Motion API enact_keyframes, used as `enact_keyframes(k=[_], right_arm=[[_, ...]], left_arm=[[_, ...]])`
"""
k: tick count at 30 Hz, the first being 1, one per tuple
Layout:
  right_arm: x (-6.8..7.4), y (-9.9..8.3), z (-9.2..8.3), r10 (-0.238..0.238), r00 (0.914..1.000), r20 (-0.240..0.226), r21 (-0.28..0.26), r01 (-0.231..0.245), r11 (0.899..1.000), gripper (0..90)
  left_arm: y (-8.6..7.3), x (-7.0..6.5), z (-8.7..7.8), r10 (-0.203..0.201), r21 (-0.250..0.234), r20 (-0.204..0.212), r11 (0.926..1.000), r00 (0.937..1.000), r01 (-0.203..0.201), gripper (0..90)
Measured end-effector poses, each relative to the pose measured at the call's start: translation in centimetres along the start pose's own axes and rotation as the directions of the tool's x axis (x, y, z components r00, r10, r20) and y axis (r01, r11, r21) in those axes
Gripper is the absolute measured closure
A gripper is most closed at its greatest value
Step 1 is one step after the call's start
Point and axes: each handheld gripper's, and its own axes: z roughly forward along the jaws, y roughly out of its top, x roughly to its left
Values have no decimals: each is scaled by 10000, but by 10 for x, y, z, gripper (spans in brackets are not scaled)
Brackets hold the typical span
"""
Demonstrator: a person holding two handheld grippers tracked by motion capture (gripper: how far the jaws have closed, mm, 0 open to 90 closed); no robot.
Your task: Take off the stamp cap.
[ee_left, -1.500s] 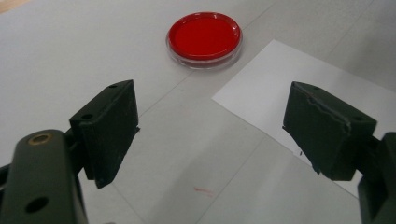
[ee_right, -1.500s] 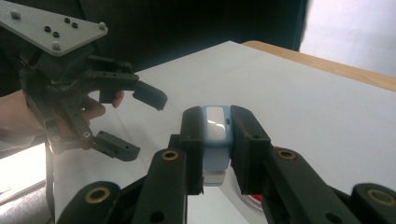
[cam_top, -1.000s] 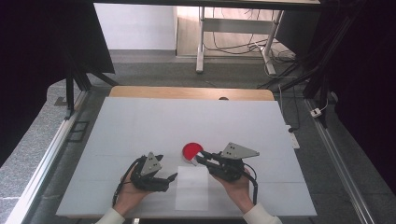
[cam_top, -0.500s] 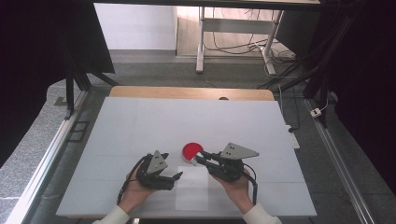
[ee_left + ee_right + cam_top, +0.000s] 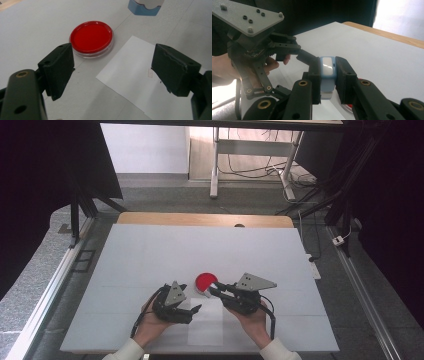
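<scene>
- Stamp, a small light-blue plastic block with a white face (image 5: 327,72), sits clamped between the right gripper's (image 5: 328,75) two black fingers, raised just over the near edge of the round red ink pad in its clear shallow dish (image 5: 91,38).
- In the high view the right gripper (image 5: 216,289) reaches in from the right, its tips at the ink pad (image 5: 205,282) on the white table (image 5: 150,250).
- Left gripper (image 5: 112,65) hovers with its fingers spread wide and empty, straddling the near corner of the white sheet of paper (image 5: 140,80); the pad lies just beyond its left finger.
- Paper lies flat, just beside the pad, between the two hands.
- Risks, as I judge them: the light dish could slide or tip if the stamp presses off-centre, since nothing braces it.
- Unweighted paper could shift or lift with the stamp, smearing the print, unless the left gripper (image 5: 192,310) pins it.
- A slight tilt in the pinch could give an uneven impression.
</scene>
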Motion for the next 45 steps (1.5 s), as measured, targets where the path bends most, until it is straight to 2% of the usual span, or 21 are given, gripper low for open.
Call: enact_keyframes(k=[20, 33, 45], right_arm=[[0, -3, 3, 156, 9999, 18, 16, -156, 9999, 747], [0, -6, 5, 283, 9995, 162, -26, -283, 9996, 747], [-2, -7, 1, 370, 9986, 381, -227, -362, 9991, 747]], left_arm=[[7, -8, 12, 138, 164, -23, 9998, 9999, -138, 203], [14, -16, 14, 154, -37, 37, 9999, 9999, -154, 216], [27, -22, 21, 235, -204, 98, 9995, 9997, -233, 221]])
